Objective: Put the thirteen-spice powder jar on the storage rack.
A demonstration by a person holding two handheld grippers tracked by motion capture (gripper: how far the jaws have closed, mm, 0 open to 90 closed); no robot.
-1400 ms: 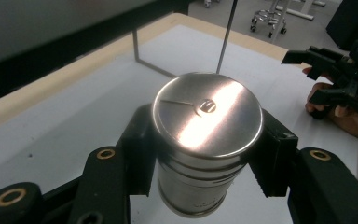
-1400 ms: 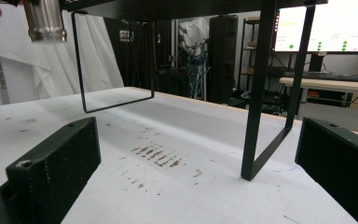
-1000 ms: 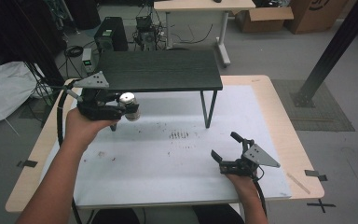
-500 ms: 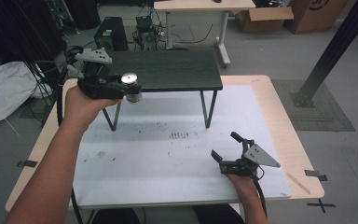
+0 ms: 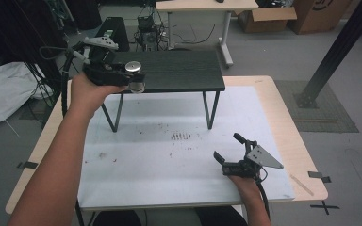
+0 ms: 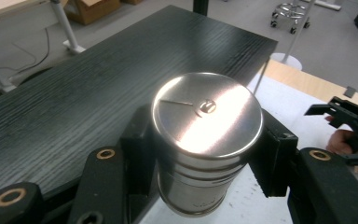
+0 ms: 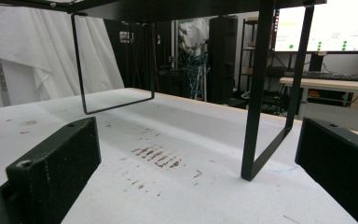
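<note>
metal tin [image 6: 207, 140] is clamped in the left gripper [image 5: 134, 81], upper left of the high view, held above the front left corner of the black shelf [image 5: 179, 70], not yet set down. jaws are pressed on opposite sides of the tin's wall just below the lid, tin kept upright. in the left gripper view it sits centre frame, lid [image 6: 207, 112] facing the cam.

handling, judged: rigid steel, won't deform under squeeze. polished and smooth, so prob slippery, and the round wall gives only narrow contact on flat pads. weight can't be told, contents unseen. lid seam looks like a separate cap, so the body is the safer hold, as is now; mid-wall would be steadier.

right gripper [image 5: 231, 153] is parked lower right on the white mat [image 5: 160, 179], jaws spread wide, nothing between them.
</note>
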